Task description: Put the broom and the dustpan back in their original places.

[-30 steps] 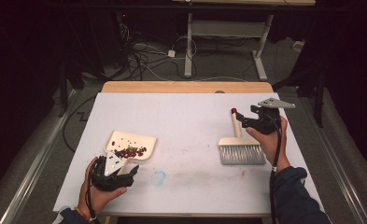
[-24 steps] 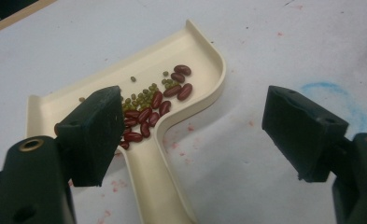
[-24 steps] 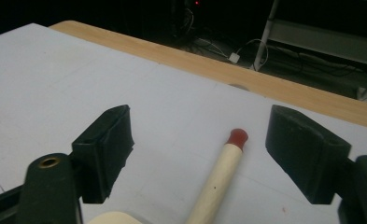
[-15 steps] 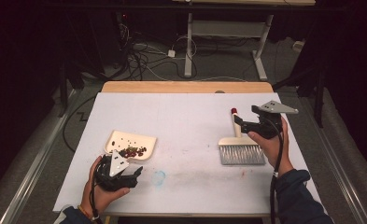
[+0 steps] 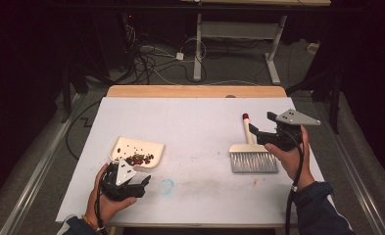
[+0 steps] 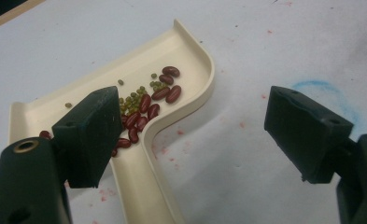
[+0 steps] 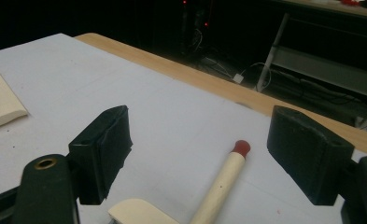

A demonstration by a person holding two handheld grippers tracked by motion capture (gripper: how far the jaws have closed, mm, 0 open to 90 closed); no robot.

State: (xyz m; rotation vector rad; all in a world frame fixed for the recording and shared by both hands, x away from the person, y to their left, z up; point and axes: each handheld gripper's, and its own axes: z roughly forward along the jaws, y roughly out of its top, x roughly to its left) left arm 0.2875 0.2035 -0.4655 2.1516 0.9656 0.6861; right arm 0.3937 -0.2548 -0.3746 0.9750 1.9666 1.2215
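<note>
Two grippers, both with jaws spread wide and nothing between the pads, each having just finished opening. The left gripper sits at the near left of the white table, its jaws straddling the handle of the cream dustpan, which lies flat with a heap of red kidney beans and small green beans in its tray. Over on the right, the right gripper hovers just above the hand brush; the brush lies flat, its red-tipped wooden handle pointing away, bristles toward the person.

The risk, as I judge it: a careless grab or knock on that dustpan handle would tip the tray and spill the beans back onto the table. A low pass on the right could nudge the brush.

The left jaw covers part of the bean heap, and the right gripper view cuts the brush head off at its bottom edge.
</note>
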